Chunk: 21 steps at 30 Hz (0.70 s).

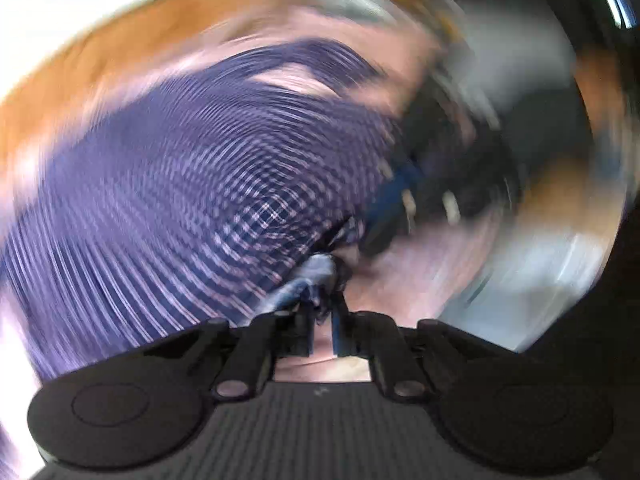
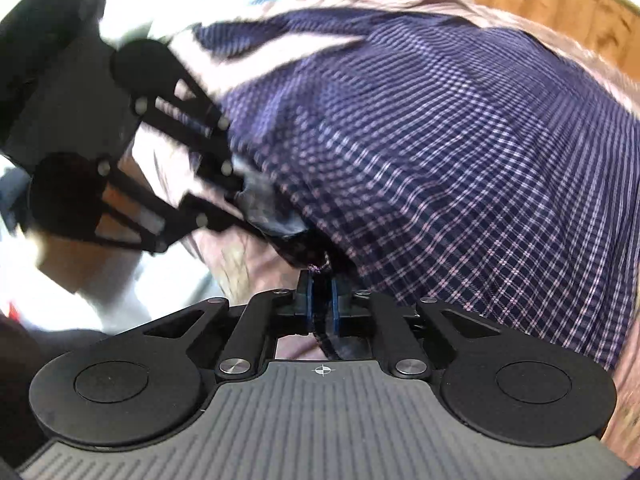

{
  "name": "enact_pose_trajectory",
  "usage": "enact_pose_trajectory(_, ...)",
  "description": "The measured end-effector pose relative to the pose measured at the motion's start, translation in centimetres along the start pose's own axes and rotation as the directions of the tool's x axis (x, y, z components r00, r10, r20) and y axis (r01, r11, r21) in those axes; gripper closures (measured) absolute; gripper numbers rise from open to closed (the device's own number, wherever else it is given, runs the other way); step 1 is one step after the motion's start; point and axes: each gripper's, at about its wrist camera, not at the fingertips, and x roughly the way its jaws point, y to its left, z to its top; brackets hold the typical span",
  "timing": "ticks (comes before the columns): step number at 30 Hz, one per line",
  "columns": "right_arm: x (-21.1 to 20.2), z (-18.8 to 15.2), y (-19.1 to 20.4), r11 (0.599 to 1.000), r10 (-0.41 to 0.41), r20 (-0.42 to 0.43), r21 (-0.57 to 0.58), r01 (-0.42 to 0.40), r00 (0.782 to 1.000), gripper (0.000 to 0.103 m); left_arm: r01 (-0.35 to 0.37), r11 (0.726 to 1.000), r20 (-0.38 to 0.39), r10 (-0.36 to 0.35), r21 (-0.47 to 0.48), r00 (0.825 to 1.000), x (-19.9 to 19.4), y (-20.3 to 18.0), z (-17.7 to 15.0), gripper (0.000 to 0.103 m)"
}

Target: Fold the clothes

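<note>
Left gripper [image 1: 322, 312]: pinched on a checked shirt [image 1: 168, 184] edge.
Right gripper [image 2: 322, 304]: clamped on the shirt's hem, just beside the left one.
Shirt: spread over pink cloth [image 2: 592, 56].
Far edge: wooden surface [image 2: 560, 8].

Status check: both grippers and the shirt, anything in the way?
Left gripper shut on checked shirt edge. Right gripper shut on shirt too, close beside left. Shirt hangs bunched between them. Left view blurred; no obstruction seen.
</note>
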Motion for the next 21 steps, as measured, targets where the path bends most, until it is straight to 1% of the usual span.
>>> enact_pose_trajectory(1,-0.2,0.2,-0.2,0.999,0.026,0.007,0.020,-0.027,1.000,0.097,0.065,0.989,0.016,-0.063,-0.135,0.998,-0.4,1.1,-0.3,0.095)
enact_pose_trajectory(2,-0.5,0.5,-0.3,0.998,0.054,0.013,0.040,-0.054,0.998,0.097,0.120,0.961,0.030,-0.116,-0.249,0.993,-0.6,1.9,-0.7,0.095)
enact_pose_trajectory(3,-0.3,0.4,0.0,0.996,0.086,-0.002,0.039,-0.085,0.996,0.097,0.142,0.946,0.014,-0.144,-0.292,0.990,-0.6,2.1,-1.5,0.095)
enact_pose_trajectory(4,0.2,0.0,0.4,0.996,0.090,-0.022,0.024,-0.090,0.996,0.096,0.156,0.942,-0.015,-0.168,-0.297,0.986,-0.6,1.8,-2.1,0.095)
enact_pose_trajectory(5,0.7,-0.3,0.8,0.996,0.092,-0.041,0.009,-0.092,0.995,0.087,0.167,0.941,-0.038,-0.186,-0.296,0.982,-0.7,1.6,-2.6,0.095)
enact_pose_trajectory(6,1.4,-0.8,0.9,0.994,0.111,-0.076,0.009,-0.111,0.991,0.080,0.170,0.948,-0.041,-0.188,-0.271,0.981,-1.6,1.3,-2.7,0.094)
enact_pose_trajectory(7,1.5,-1.1,1.0,0.992,0.127,-0.105,0.009,-0.127,0.986,0.080,0.174,0.954,-0.044,-0.190,-0.245,0.981,-2.4,0.9,-2.9,0.093)
enact_pose_trajectory(8,0.5,-1.0,0.9,0.990,0.142,-0.077,0.022,-0.140,0.987,0.077,0.171,0.958,-0.035,-0.184,-0.230,0.982,-3.3,0.9,-2.9,0.088)
enact_pose_trajectory(9,-0.6,-0.8,0.8,0.987,0.155,-0.045,0.036,-0.154,0.987,0.077,0.150,0.957,0.012,-0.152,-0.247,0.988,-4.4,1.6,-2.5,0.084)
enact_pose_trajectory(10,-2.0,-0.3,0.1,0.981,0.176,0.020,0.077,-0.177,0.984,0.075,0.126,0.956,0.058,-0.114,-0.267,0.992,-5.3,2.4,-2.1,0.081)
enact_pose_trajectory(11,-2.8,0.3,-0.5,0.981,0.155,0.069,0.105,-0.162,0.985,0.068,0.084,0.952,0.099,-0.057,-0.296,0.993,-5.6,3.6,-1.6,0.074)
enact_pose_trajectory(12,-3.5,0.9,-1.1,0.980,0.129,0.117,0.134,-0.144,0.985,0.068,0.031,0.945,0.115,0.007,-0.327,0.993,-5.3,4.9,-1.2,0.062)
enact_pose_trajectory(13,-2.9,1.4,-1.7,0.985,0.074,0.119,0.149,-0.092,0.990,0.068,-0.021,0.933,0.128,0.072,-0.359,0.989,-5.1,6.2,-0.9,0.058)
enact_pose_trajectory(14,-2.3,1.9,-2.4,0.986,0.017,0.117,0.162,-0.036,0.993,0.068,-0.070,0.919,0.131,0.130,-0.388,0.983,-4.6,7.5,-0.6,0.057)
enact_pose_trajectory(15,-0.9,2.2,-3.0,0.985,-0.036,0.093,0.174,0.019,0.995,0.067,-0.109,0.906,0.105,0.165,-0.408,0.981,-3.4,8.7,-0.6,0.057)
enact_pose_trajectory(16,0.5,2.5,-3.7,0.980,-0.088,0.067,0.185,0.074,0.994,0.066,-0.139,0.897,0.066,0.183,-0.421,0.981,-2.3,9.8,-0.8,0.058)
enact_pose_trajectory(17,1.4,2.1,-3.5,0.981,-0.098,0.034,0.170,0.091,0.995,0.066,-0.155,0.895,0.027,0.183,-0.419,0.983,-1.5,10.4,-1.3,0.060)
enact_pose_trajectory(19,3.2,1.2,-3.0,0.984,-0.112,-0.035,0.135,0.115,0.993,0.066,-0.166,0.892,-0.054,0.158,-0.420,0.986,-0.7,10.6,-3.4,0.062)
enact_pose_trajectory(20,4.0,0.7,-2.7,0.985,-0.119,-0.069,0.116,0.127,0.990,0.062,-0.168,0.892,-0.078,0.149,-0.419,0.986,-0.6,10.5,-4.3,0.060)
enact_pose_trajectory(21,3.7,0.3,-2.1,0.989,-0.106,-0.085,0.096,0.114,0.991,0.062,-0.158,0.894,-0.059,0.147,-0.419,0.987,-1.1,10.2,-5.0,0.060)
